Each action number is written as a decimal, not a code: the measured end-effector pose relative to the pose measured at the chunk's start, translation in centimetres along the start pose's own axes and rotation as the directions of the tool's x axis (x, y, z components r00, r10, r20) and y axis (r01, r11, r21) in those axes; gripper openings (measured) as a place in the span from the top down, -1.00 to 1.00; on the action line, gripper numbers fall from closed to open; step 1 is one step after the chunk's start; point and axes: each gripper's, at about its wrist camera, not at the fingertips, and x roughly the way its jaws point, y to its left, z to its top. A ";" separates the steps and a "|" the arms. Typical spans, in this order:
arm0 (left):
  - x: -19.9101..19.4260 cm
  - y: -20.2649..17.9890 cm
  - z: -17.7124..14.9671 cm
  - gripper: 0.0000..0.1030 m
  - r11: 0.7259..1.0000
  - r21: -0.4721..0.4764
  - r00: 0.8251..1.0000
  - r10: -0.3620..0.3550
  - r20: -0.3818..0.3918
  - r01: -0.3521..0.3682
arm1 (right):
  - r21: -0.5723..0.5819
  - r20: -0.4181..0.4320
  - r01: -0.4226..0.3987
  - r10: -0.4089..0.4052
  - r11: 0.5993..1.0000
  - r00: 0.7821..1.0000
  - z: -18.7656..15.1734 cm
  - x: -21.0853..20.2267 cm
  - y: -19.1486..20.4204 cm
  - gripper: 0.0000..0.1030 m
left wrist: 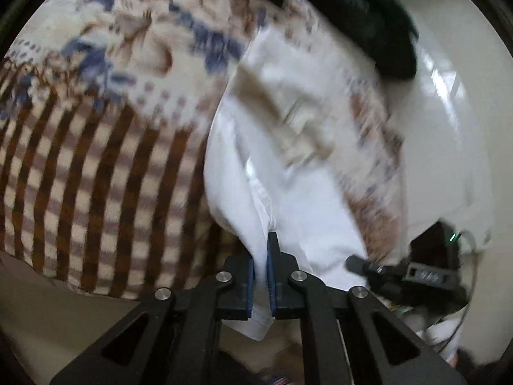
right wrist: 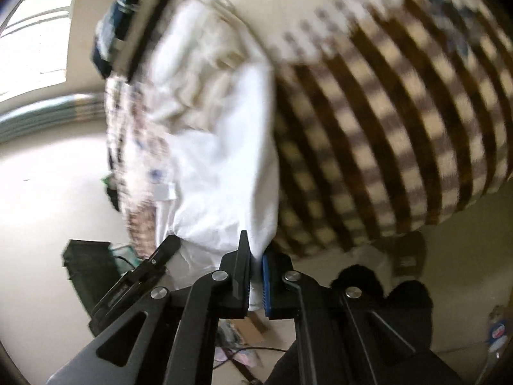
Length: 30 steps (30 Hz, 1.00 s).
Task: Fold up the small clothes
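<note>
A small white garment [left wrist: 288, 173] lies stretched over a bed with a brown-and-cream checked blanket [left wrist: 96, 166]. My left gripper [left wrist: 261, 256] is shut on the garment's near edge, cloth pinched between its blue pads. In the right wrist view the same white garment [right wrist: 221, 166] runs away from me, and my right gripper [right wrist: 255, 256] is shut on another part of its edge. The left gripper's tip [right wrist: 160, 256] shows at the left of that view, close beside. Both frames are blurred by motion.
The blanket [right wrist: 384, 134] carries a blue and brown flower pattern farther off. Dark teal clothes [left wrist: 368, 16] lie piled at the bed's far end. A pale glossy floor [right wrist: 48, 176] lies beside the bed, with a black box [right wrist: 86, 266] and small clutter on it.
</note>
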 end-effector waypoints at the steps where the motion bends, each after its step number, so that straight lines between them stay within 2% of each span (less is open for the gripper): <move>1: -0.6 -0.3 1.1 0.91 0.999 -0.025 0.999 -0.038 0.019 0.038 | -0.003 0.015 -0.020 0.020 1.000 1.000 0.6 -0.7 1.0 0.88; 4: -1.8 -1.2 5.3 0.91 0.988 -0.079 0.990 -0.124 0.073 0.130 | -0.010 0.071 -0.076 0.076 0.997 0.995 4.2 -3.0 3.8 0.88; 6: -1.6 -2.0 8.8 0.91 0.978 -0.099 0.980 -0.171 0.104 0.181 | -0.014 0.113 -0.102 0.103 0.995 0.988 7.2 -3.0 6.0 0.88; 9: -0.2 -2.9 14.6 0.90 0.971 -0.097 0.970 -0.208 0.127 0.220 | -0.015 0.183 -0.104 0.105 0.994 0.978 13.0 -3.4 8.1 0.88; 12: 2.5 -2.1 20.1 0.86 0.960 -0.153 0.967 -0.215 0.134 0.235 | 0.023 0.229 -0.116 0.108 0.993 0.967 19.2 -2.1 9.4 0.88; 13: 3.6 -1.5 21.9 0.78 0.958 -0.172 0.969 -0.210 0.126 0.230 | 0.027 0.238 -0.121 0.111 0.992 0.965 20.5 -1.6 9.6 0.87; 15: 4.7 -0.2 23.9 0.41 0.950 -0.217 0.972 -0.201 0.124 0.224 | 0.076 0.218 -0.123 0.104 0.990 0.970 23.9 -0.1 9.3 0.70; 16: 4.5 0.4 24.6 0.08 0.941 -0.229 0.964 -0.220 0.148 0.249 | 0.089 0.220 -0.118 0.096 0.989 0.971 24.8 -0.2 9.2 0.34; 17: 4.1 1.0 24.9 -0.16 0.930 -0.232 0.952 -0.247 0.179 0.285 | 0.085 0.236 -0.119 0.096 0.989 0.967 25.1 -0.3 9.3 0.13; 18: 3.5 1.5 25.0 -0.22 0.926 -0.231 0.947 -0.257 0.195 0.299 | 0.066 0.253 -0.108 0.088 0.992 0.963 25.1 -0.7 9.4 0.08; 19: 3.2 1.6 25.1 -0.24 0.928 -0.229 0.948 -0.250 0.196 0.293 | 0.048 0.257 -0.082 0.067 0.996 0.964 24.9 -0.9 9.3 0.00; 22: 2.8 1.9 24.4 -0.25 0.960 -0.180 0.971 -0.189 0.149 0.215 | 0.023 0.233 0.015 -0.020 1.000 0.972 24.2 -0.7 8.8 -0.01; 24: 4.5 1.3 24.2 -0.25 0.988 -0.096 0.991 -0.116 0.066 0.122 | 0.025 0.203 0.059 -0.062 0.998 0.977 23.9 0.2 8.2 -0.01; 27: 8.3 0.4 24.5 -0.25 0.999 0.009 0.999 -0.038 -0.032 0.038 | 0.042 0.149 0.123 -0.128 0.992 0.981 24.9 3.0 7.1 -0.01; 28: 9.7 0.1 24.7 -0.18 0.999 0.033 0.998 -0.032 -0.056 0.034 | 0.044 0.143 0.123 -0.128 0.991 0.981 25.3 3.7 6.9 -0.01; 29: 10.6 -0.2 24.9 0.20 0.998 0.048 0.997 -0.037 -0.064 0.040 | 0.045 0.137 0.125 -0.130 0.991 0.982 25.7 4.4 6.8 0.00; 30: 11.3 -0.7 25.3 0.68 0.995 0.077 0.997 -0.051 -0.061 0.056 | 0.044 0.136 0.126 -0.131 0.991 0.982 26.1 4.9 6.9 0.11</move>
